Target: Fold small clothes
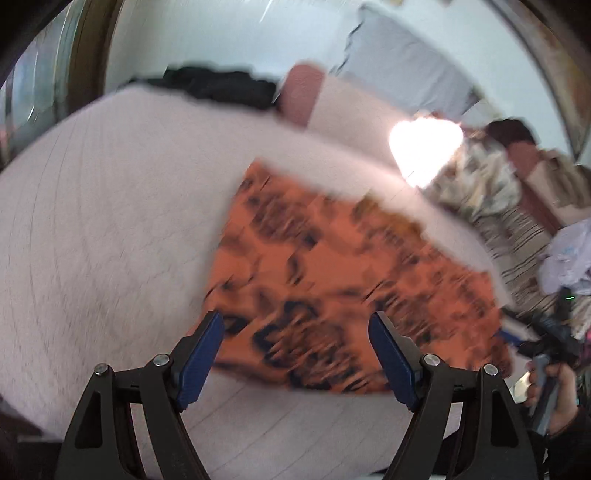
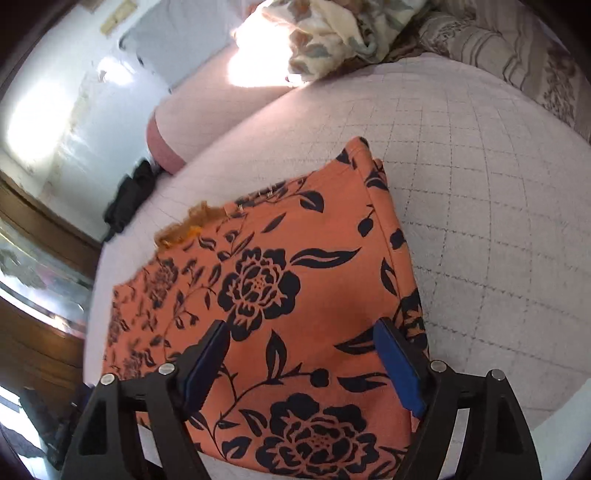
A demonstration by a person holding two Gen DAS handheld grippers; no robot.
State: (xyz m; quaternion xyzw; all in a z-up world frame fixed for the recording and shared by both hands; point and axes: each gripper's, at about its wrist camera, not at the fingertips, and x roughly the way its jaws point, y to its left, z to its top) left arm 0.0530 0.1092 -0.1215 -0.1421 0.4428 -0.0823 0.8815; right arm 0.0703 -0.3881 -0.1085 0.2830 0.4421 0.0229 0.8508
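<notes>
Both grippers' blue fingers [image 2: 397, 365] spread wide and empty, right gripper [image 2: 301, 363] above orange floral cloth [image 2: 295, 295], left gripper [image 1: 295, 356] over its edge, pale quilted bed [image 2: 480, 184] beneath

A bed [image 2: 461, 155] with a pale pink quilted cover fills the room's middle. A pink bolster [image 2: 166, 129] lies along its far edge, below a pale blue wall [image 2: 55, 74]. Sunlight [image 2: 255, 70] burns a bright patch by crumpled floral bedding [image 2: 325, 33]. Dark wooden framing [image 2: 44, 221] stands left.

One orange floral garment [image 2: 295, 295], two claws (both spread wide), one pink bolster [image 2: 173, 125].
</notes>
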